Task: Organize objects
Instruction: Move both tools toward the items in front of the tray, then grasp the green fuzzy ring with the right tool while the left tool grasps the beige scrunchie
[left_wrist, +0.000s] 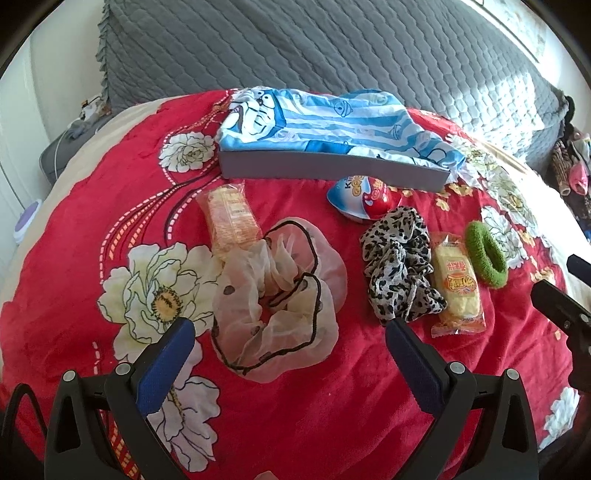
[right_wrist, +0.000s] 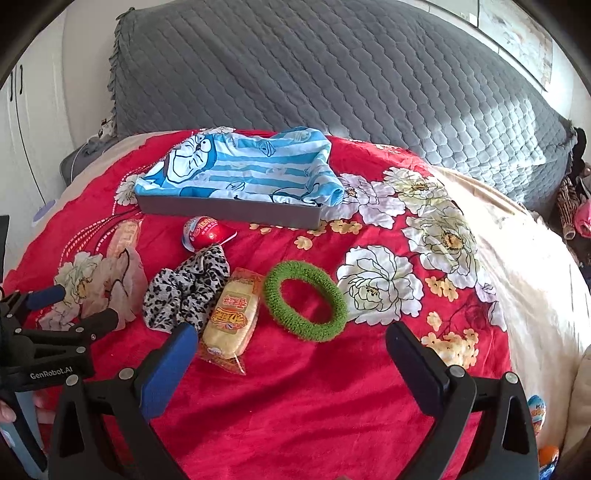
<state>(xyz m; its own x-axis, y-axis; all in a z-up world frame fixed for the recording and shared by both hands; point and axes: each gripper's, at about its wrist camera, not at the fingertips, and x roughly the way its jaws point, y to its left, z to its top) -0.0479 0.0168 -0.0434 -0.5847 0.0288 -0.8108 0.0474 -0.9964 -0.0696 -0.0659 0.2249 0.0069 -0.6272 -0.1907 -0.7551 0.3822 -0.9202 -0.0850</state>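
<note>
Bedspread (left_wrist: 303, 398), red with white flowers, carries my work. My left gripper (left_wrist: 290, 328) has its jaws wide open, empty, above the sheer cream scrunchie (left_wrist: 280, 295). My right gripper (right_wrist: 291, 338) likewise has its jaws spread and empty, with the green hair ring (right_wrist: 306, 300) at 12 o'clock. Leopard scrunchie (right_wrist: 186, 291) and yellow snack packet (right_wrist: 231, 319) lie touching at 10 o'clock. Grey tray (right_wrist: 229, 212), lined with blue striped cloth (right_wrist: 236, 170), sits beyond, the red egg (right_wrist: 207, 230) just before it.
</note>
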